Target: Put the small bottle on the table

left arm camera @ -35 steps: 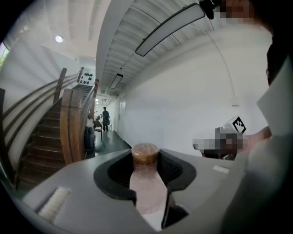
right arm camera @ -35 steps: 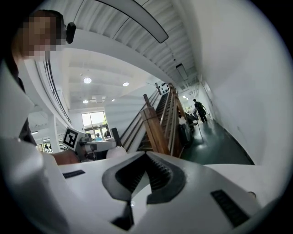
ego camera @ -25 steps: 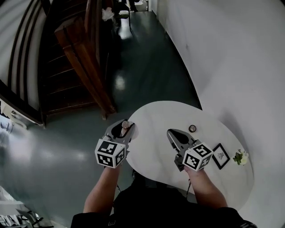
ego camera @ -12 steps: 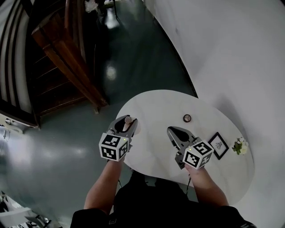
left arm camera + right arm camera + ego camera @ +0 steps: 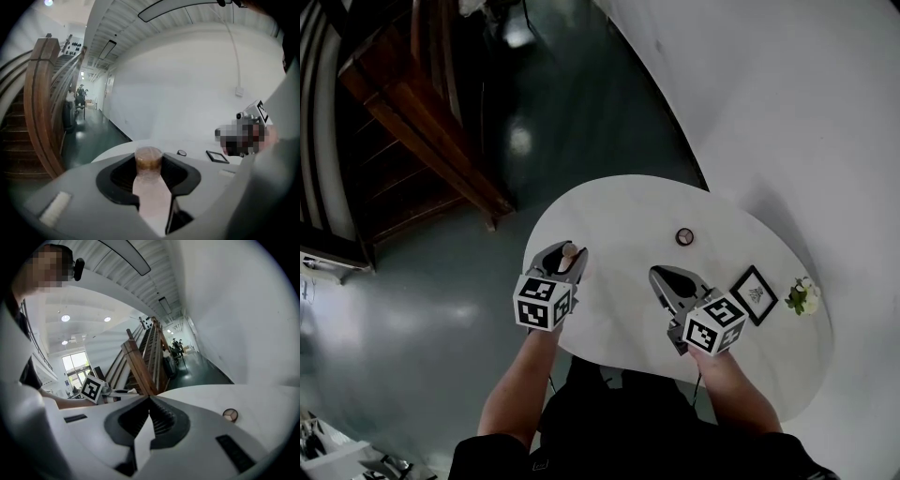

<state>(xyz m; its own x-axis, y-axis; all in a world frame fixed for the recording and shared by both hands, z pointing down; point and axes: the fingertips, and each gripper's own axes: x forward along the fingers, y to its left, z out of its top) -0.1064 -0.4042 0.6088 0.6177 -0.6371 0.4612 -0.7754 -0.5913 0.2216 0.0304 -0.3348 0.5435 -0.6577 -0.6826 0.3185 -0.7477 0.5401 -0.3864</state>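
Left gripper [image 5: 566, 254]: jaws clamped on the small bottle [image 5: 148, 161], brown cap up, held over the left edge of the white oval table [image 5: 628, 211]
Right gripper [image 5: 662, 275]: jaws together, nothing between them, over the table's near side
Table, beyond the grippers: small round disc [image 5: 684, 236]; framed picture [image 5: 754, 293]; white flowers [image 5: 803, 295]
Surroundings: wooden staircase [image 5: 412, 122], dark glossy floor [image 5: 581, 112]

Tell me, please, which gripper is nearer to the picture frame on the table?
Right. The right gripper, shut and empty, is just left of the picture frame; the left gripper, gripping the small bottle, is farther off at the left edge of the table.
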